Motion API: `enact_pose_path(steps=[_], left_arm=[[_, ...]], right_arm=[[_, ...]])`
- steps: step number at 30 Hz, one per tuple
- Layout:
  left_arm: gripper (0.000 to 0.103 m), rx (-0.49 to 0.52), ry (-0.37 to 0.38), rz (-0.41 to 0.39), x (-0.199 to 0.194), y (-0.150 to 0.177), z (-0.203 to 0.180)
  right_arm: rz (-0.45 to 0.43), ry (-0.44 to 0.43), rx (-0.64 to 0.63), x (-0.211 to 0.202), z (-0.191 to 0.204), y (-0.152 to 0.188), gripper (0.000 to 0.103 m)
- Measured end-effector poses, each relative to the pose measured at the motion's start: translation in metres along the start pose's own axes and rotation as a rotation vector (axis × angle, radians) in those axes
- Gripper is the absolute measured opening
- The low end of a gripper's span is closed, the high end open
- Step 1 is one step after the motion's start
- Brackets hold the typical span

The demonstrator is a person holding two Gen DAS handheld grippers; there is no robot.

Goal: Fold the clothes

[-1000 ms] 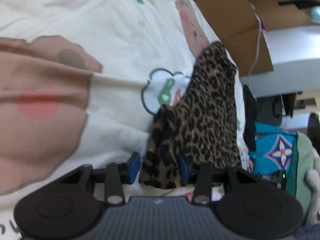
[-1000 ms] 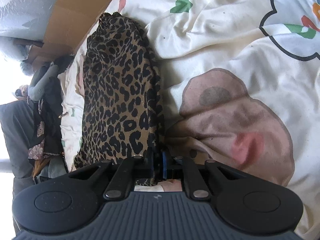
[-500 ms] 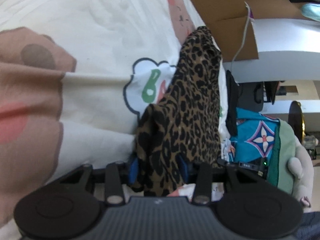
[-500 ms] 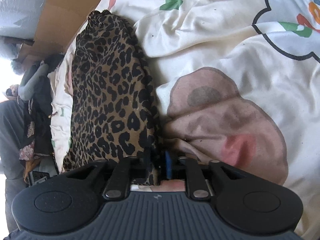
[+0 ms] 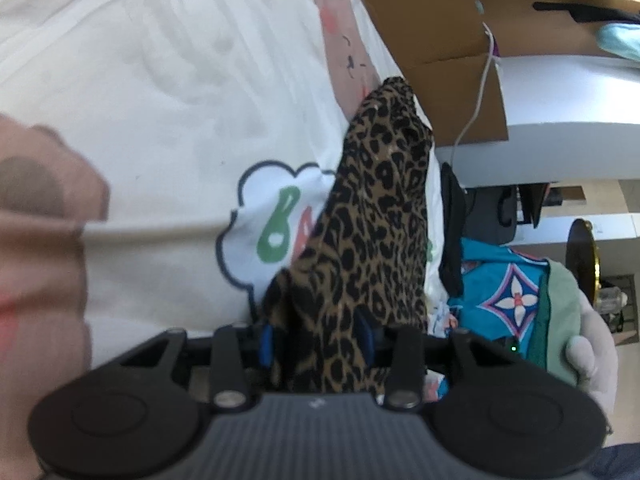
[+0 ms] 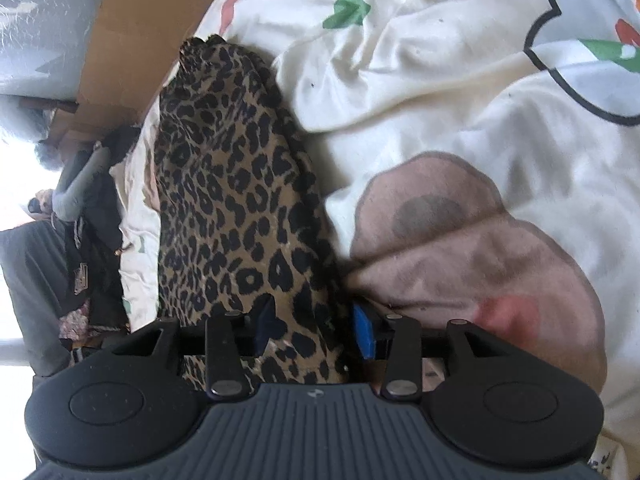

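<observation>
Leopard-print cloth (image 5: 372, 240) lies bunched along the bed sheet's (image 5: 160, 100) edge, pinched in my left gripper (image 5: 318, 340) while my right gripper (image 6: 316, 328) is opening around its other end, which could slump and undo the fold.

Lay lengthwise on the bedsheet (image 6: 420, 92), garment (image 6: 228, 184) running from between both grippers' fingers toward the cardboard (image 6: 132, 28) beyond its far end. In the left wrist view, sheet spread left of garment (image 5: 376, 224), clothes pile (image 5: 504, 292) right of it, cardboard (image 5: 432, 32) and cable (image 5: 476, 108) behind.
</observation>
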State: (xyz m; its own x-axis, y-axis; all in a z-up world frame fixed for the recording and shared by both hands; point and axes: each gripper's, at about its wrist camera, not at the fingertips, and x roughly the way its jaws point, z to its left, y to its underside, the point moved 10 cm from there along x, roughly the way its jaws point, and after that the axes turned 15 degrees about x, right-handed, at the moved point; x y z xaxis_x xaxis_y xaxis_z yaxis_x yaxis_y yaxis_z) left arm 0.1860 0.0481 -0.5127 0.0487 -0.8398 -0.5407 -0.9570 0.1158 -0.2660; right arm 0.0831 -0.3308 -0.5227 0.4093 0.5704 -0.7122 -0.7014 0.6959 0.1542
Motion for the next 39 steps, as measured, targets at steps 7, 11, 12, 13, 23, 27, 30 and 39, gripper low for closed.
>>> enact_pose_path(steps=[7, 11, 12, 13, 23, 27, 30, 39], left_arm=[[0.040, 0.019, 0.033, 0.100, -0.004, 0.018, -0.004], [0.036, -0.001, 0.040, 0.114, -0.014, 0.023, -0.003], [0.036, -0.005, 0.049, 0.109, -0.016, 0.022, -0.004], [0.036, -0.010, 0.069, 0.099, -0.018, 0.020, -0.007], [0.045, -0.008, 0.015, 0.075, 0.000, 0.009, 0.001], [0.041, -0.051, 0.056, 0.063, 0.001, 0.015, 0.000], [0.032, -0.052, 0.066, 0.082, 0.002, 0.027, -0.002], [0.005, -0.025, -0.020, 0.016, -0.011, 0.028, -0.007]], right_arm=[[0.032, -0.013, -0.009, 0.006, -0.004, 0.009, 0.048], [0.081, -0.038, 0.000, 0.008, -0.001, 0.017, 0.048], [0.085, -0.052, 0.008, 0.007, 0.000, 0.018, 0.048], [0.090, -0.068, 0.016, 0.006, 0.002, 0.018, 0.048], [0.096, -0.071, 0.033, 0.009, -0.004, 0.017, 0.048], [0.106, -0.079, 0.025, 0.011, -0.002, 0.015, 0.048], [0.108, -0.072, 0.012, 0.014, -0.003, 0.015, 0.047], [0.078, -0.051, -0.037, 0.010, 0.004, 0.016, 0.006]])
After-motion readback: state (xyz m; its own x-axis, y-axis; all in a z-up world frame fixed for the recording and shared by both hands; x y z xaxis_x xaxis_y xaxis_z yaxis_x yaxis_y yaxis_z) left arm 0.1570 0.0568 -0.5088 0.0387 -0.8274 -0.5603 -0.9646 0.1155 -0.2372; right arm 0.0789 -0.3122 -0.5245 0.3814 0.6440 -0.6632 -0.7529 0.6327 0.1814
